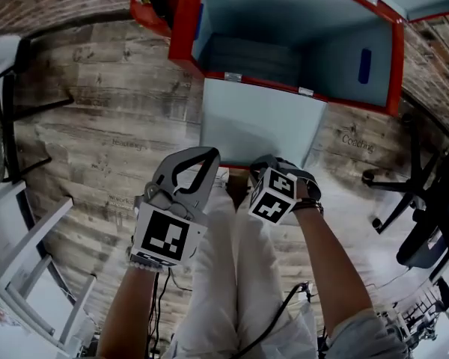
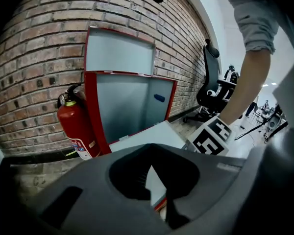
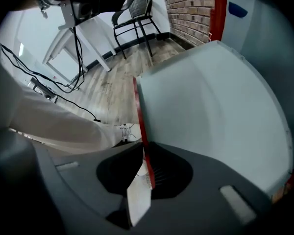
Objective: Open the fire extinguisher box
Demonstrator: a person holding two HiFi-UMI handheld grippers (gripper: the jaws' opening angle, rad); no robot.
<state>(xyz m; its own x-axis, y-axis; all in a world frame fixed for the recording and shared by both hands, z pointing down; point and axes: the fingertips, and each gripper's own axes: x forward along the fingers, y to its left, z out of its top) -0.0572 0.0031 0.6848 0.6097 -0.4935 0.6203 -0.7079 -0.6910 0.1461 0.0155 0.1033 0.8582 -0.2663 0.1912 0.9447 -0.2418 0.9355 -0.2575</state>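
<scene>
The red fire extinguisher box (image 1: 185,28) stands against the brick wall with its pale blue inside showing. Its door (image 1: 258,122) hangs open toward me, a flat pale panel with a red edge. My right gripper (image 1: 263,163) is shut on the door's near edge. In the right gripper view, that red edge (image 3: 142,126) runs straight between the jaws of the right gripper (image 3: 146,168). My left gripper (image 1: 208,157) hovers just left of the door's corner, shut on nothing. The box (image 2: 130,106) and the door (image 2: 147,133) show ahead of it in the left gripper view.
A red fire extinguisher (image 2: 76,126) stands on the floor left of the box. A black office chair (image 1: 426,200) is at the right, a black chair (image 1: 15,118) and a white table frame (image 1: 37,253) at the left. My white-trousered legs (image 1: 232,275) are below the door.
</scene>
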